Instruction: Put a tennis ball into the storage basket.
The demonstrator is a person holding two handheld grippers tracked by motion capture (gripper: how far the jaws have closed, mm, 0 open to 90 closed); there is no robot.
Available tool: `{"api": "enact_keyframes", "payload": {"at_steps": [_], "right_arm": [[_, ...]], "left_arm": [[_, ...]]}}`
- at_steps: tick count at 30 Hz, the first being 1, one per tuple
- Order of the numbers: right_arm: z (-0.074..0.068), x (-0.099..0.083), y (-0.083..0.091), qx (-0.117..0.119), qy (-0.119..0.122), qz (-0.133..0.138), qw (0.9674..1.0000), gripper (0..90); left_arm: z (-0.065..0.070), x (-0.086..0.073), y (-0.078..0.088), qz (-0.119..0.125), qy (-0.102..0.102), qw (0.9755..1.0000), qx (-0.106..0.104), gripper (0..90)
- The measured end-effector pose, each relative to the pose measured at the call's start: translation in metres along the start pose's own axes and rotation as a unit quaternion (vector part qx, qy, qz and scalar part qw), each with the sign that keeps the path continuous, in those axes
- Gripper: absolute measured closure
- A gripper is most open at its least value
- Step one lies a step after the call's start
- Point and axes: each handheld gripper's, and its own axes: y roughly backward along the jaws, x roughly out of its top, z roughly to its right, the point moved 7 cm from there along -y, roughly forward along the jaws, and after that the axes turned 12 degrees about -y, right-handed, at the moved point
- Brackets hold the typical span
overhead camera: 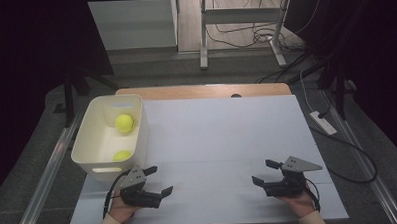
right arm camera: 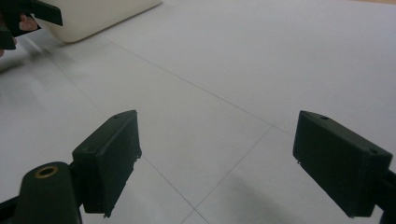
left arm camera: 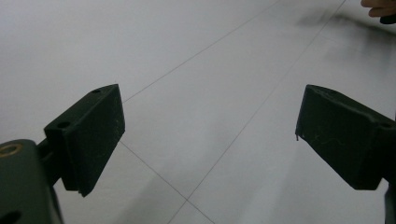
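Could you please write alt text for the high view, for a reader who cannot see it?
Two hand-held tools, the left tool and the right tool, rest open and empty near the front of a white table. A cream bin at the left holds two tennis balls.

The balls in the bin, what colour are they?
Yellow-green, both balls in the white bin; the high view shows them best.
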Motion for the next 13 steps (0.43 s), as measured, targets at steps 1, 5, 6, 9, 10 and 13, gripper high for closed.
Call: {"api": "enact_keyframes", "payload": {"at_steps": [1,5,6,9,10,13], "right_arm": [[0.0002,0.0,0.0,0.0,0.0,0.0,1.0,14.9],[0.0007,0.0002,0.0006,-0.002,0.0,0.0,1.0,14.9],[0.0008,0.0003,0.0007,-0.003,0.0,0.001,1.0,14.9],[0.0016,0.0004,0.001,-0.005,0.001,0.001,1.0,14.8],[0.0021,0.0003,0.001,-0.006,0.001,0.001,1.0,14.7],[0.0038,-0.0008,0.002,-0.008,-0.002,0.001,1.0,14.7]], "left_arm": [[0.0,0.0001,0.0001,0.0,0.0,1.0,0.0,8.4],[-0.0009,0.0003,0.0003,0.002,0.001,1.0,0.002,8.5],[-0.001,0.0004,0.0004,0.002,0.001,1.0,0.002,8.5],[-0.0014,0.0011,0.0005,0.004,0.002,1.0,0.002,8.6],[-0.0019,0.0016,0.0004,0.005,0.003,1.0,0.002,8.6],[-0.0025,0.0025,-0.0001,0.008,0.005,1.0,0.002,9.1]]}}
